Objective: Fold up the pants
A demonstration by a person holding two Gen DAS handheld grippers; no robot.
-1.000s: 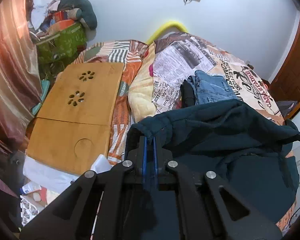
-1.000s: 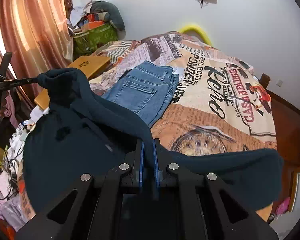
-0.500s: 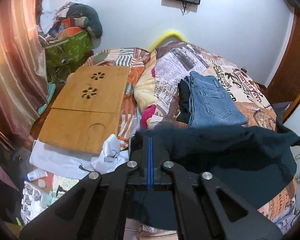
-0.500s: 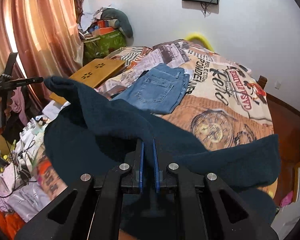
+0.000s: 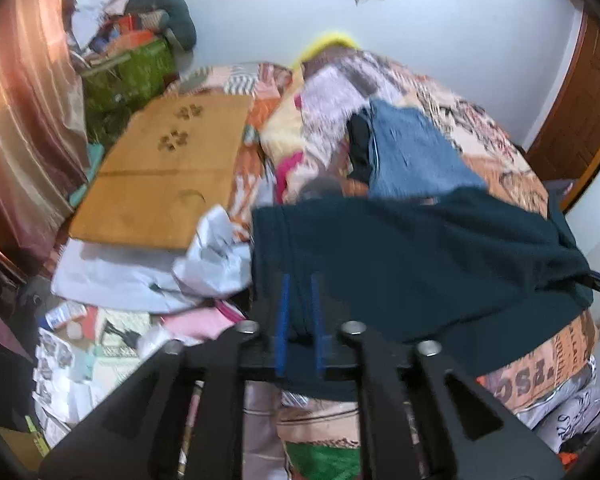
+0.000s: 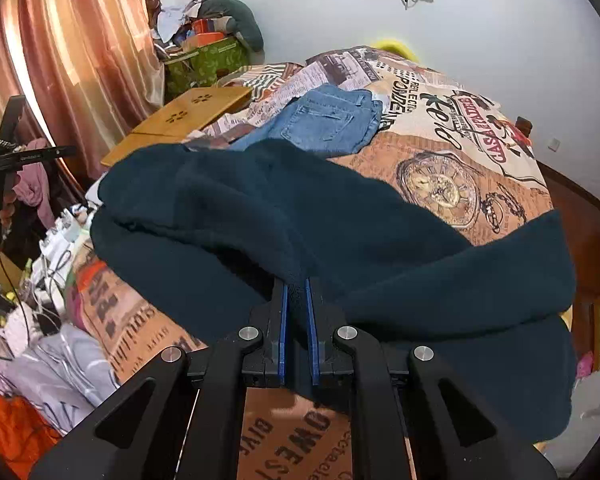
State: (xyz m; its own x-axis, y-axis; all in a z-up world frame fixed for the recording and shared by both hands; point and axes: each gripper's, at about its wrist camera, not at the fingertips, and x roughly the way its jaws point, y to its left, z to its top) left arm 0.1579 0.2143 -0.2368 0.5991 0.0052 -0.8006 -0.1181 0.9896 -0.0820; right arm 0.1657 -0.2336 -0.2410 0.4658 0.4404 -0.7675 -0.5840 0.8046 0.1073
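Note:
Dark teal pants (image 5: pixel 420 256) hang stretched between my two grippers over the near edge of the bed. My left gripper (image 5: pixel 298 280) is shut on one end of the waistband. My right gripper (image 6: pixel 295 286) is shut on the other end, with the cloth (image 6: pixel 300 216) draping onto the printed bedspread (image 6: pixel 452 152). The left gripper shows at the left edge of the right wrist view (image 6: pixel 24 156). The left wrist view is blurred.
Folded blue jeans (image 6: pixel 324 120) lie on the bed beyond the teal pants, also in the left wrist view (image 5: pixel 412 156). A wooden lap desk (image 5: pixel 168 176) lies left of the bed. Clutter and papers (image 5: pixel 140 276) cover the floor at left. A door (image 5: pixel 580 112) stands at right.
Both grippers have pulled back and lifted, drawing the teal pants towards the near edge of the bed and stretching them out flatter between them.

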